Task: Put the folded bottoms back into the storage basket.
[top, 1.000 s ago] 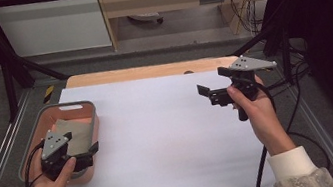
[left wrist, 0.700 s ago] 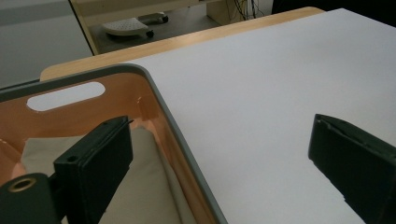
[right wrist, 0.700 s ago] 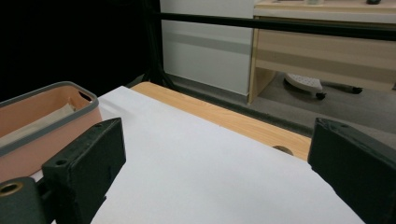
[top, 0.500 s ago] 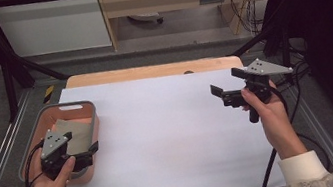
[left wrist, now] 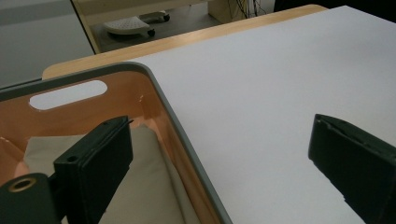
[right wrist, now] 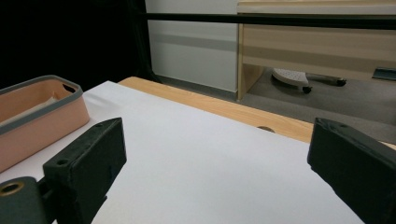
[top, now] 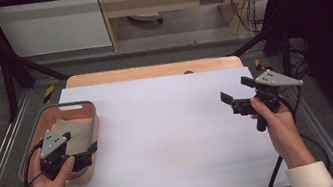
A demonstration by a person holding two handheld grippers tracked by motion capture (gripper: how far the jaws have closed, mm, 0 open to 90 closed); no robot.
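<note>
A pink basket with a grey rim and a handle slot sits at the table's left edge, one wall running between the left fingers; a folded beige cloth lies inside, under the left-hand one. White paper covers the wooden table, spreading beneath and ahead of the right fingers

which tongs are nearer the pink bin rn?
Left. The left tongs hang open over the pink bin's near right corner; the right tongs sit open across the white sheet at the table's right side.
</note>
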